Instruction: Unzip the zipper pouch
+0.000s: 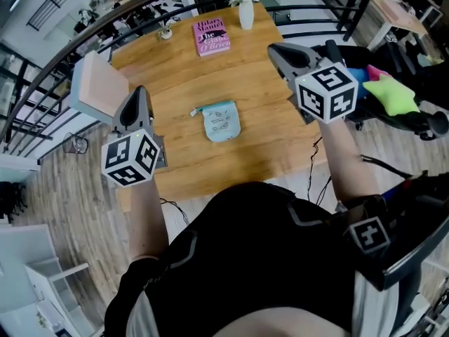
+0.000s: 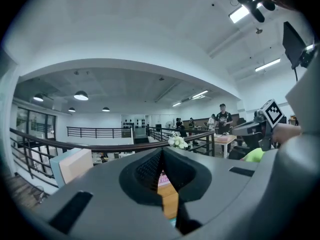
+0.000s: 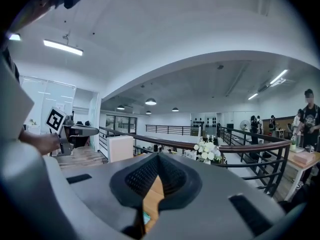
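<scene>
A light blue zipper pouch (image 1: 221,120) lies flat in the middle of the wooden table (image 1: 266,153), its zipper end and pull pointing left. Both grippers are held up above the table and apart from the pouch. My left gripper (image 1: 139,91) hangs over the table's left side, to the left of the pouch, shut with nothing in it. My right gripper (image 1: 275,50) is over the right side, also shut and empty. In the left gripper view the jaws (image 2: 161,151) meet; in the right gripper view they (image 3: 159,156) meet too. Each view looks level across the room.
A pink book (image 1: 211,36) and a white vase of flowers (image 1: 245,9) stand at the table's far edge. A pale box (image 1: 98,86) sits at the left corner. A railing runs behind the table. A chair with bright cloth items (image 1: 389,93) is at right.
</scene>
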Demonstrator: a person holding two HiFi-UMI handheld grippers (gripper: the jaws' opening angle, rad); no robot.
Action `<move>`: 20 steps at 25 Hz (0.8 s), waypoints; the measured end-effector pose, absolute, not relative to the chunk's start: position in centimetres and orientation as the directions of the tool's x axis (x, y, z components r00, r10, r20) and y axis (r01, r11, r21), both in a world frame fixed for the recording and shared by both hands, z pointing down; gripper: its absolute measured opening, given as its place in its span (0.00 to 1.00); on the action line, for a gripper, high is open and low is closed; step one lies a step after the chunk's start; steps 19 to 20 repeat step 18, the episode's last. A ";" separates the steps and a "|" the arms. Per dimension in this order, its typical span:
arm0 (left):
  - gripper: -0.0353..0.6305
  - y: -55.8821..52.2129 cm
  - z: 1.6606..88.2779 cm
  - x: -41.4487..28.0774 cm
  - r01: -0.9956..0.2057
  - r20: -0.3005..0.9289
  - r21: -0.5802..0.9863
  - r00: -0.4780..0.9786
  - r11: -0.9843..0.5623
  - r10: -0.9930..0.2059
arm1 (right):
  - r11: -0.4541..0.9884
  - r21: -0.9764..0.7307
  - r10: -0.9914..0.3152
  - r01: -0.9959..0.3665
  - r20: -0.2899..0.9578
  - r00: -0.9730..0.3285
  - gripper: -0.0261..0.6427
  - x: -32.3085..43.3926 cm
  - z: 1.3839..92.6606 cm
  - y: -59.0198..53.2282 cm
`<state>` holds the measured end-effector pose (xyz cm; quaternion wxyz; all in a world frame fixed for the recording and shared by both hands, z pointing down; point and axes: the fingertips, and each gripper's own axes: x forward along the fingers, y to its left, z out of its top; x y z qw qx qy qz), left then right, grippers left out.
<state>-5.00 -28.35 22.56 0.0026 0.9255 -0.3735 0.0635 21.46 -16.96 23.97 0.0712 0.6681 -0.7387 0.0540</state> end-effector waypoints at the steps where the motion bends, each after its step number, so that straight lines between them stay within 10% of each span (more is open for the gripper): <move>1: 0.10 -28.2 22.5 -4.8 -0.699 0.118 -0.062 0.704 -0.712 -0.701 | 0.097 0.012 -0.980 -0.995 0.173 -0.093 0.05 21.5 24.0 -16.9; 20: 0.09 -27.1 23.5 -4.3 -0.711 0.138 -0.113 0.680 -0.694 -0.720 | 0.077 -0.031 -0.980 -0.997 0.182 -0.082 0.05 22.2 25.3 -17.1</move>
